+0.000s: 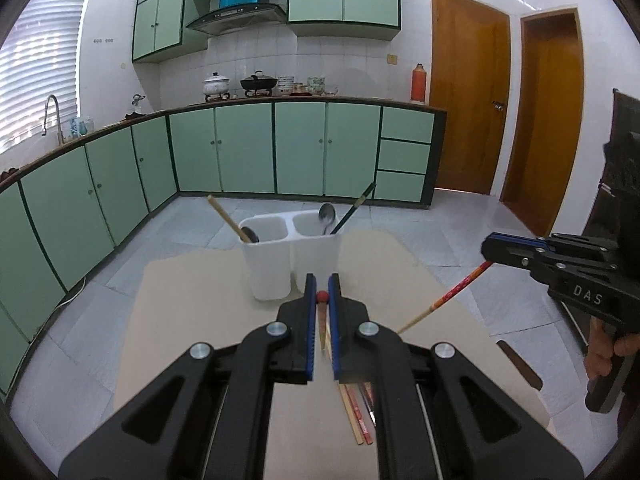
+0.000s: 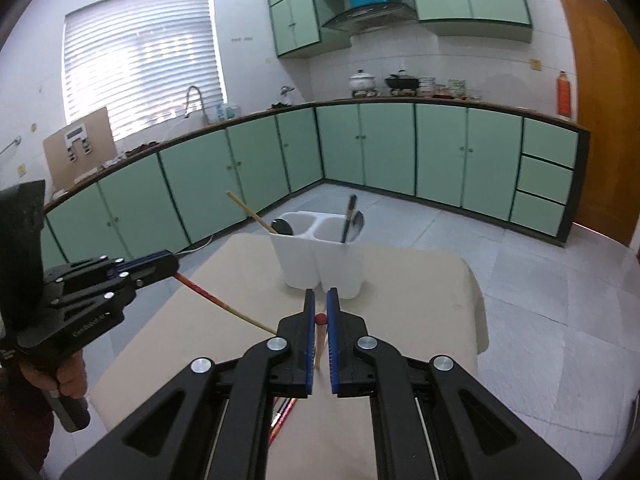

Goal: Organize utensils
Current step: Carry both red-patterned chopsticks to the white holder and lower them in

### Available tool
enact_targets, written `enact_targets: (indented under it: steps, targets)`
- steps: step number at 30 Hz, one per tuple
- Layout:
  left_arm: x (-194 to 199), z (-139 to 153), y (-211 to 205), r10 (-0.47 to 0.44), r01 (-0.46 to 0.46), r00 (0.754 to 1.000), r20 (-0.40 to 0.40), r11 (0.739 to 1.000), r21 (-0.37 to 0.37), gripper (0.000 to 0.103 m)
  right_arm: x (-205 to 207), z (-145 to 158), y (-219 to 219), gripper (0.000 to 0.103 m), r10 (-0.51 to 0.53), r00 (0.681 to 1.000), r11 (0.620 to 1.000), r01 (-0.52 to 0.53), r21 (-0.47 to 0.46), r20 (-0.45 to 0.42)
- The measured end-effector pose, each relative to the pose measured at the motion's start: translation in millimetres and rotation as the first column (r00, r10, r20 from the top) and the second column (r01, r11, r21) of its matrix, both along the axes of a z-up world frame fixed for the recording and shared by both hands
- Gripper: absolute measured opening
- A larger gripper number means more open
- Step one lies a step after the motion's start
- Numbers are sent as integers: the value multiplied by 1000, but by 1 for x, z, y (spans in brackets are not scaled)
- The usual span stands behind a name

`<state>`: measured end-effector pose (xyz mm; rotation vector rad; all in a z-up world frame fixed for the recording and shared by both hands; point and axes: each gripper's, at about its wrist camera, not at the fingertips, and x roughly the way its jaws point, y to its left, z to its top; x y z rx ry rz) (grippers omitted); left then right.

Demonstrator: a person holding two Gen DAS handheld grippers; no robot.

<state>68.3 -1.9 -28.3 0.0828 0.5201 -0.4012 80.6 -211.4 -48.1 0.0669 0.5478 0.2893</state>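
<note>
Bright, even daylight from the blinded window (image 2: 144, 60), slightly blown out. Soft, faint shadows on the table (image 2: 420, 280). Strong fisheye bending of the cabinets (image 1: 248, 148), dark vignette at corners, slight blur toward edges.

Glossy white plastic caddy (image 1: 276, 256); shiny metal spoon (image 1: 327, 216).

- The utensil holder (image 1: 276, 264), at frame centre, is showing plain white.
- The chopstick (image 1: 452, 294) at right is showing a red patterned upper half fading to pale bamboo at its tip.
- Both grippers, left gripper (image 1: 322, 292) and right gripper (image 2: 320, 308), are showing black bodies with blue finger pads.
- The table (image 1: 192, 320) is showing plain beige.
- The cabinets (image 1: 248, 148) are showing mint green with dark green trim.
- The doors (image 1: 468, 92) at upper right are showing orange-brown wood.
</note>
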Motion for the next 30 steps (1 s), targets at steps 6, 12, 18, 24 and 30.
enact_targets:
  steps: [6,12,18,24,30]
  targets:
    - [5,13,7,-16,16,1000,3,1000,-5,5,12,24,8,6,55,998,998,-54,-39,11]
    - [3,32,15,-16,16,999,32,1000,-14,5,21,44,13,6,94,995,994,-91,-63,33]
    - [7,63,26,-5,8,995,99,1000,-26,5,38,83,23,5,124,988,991,-118,-67,92]
    - [26,99,30,14,-5,984,177,999,-51,5,69,126,33,5,128,978,991,-117,-70,166]
    - [67,124,24,37,-19,975,218,996,-83,5,118,155,32,5,96,974,995,-86,-57,203]
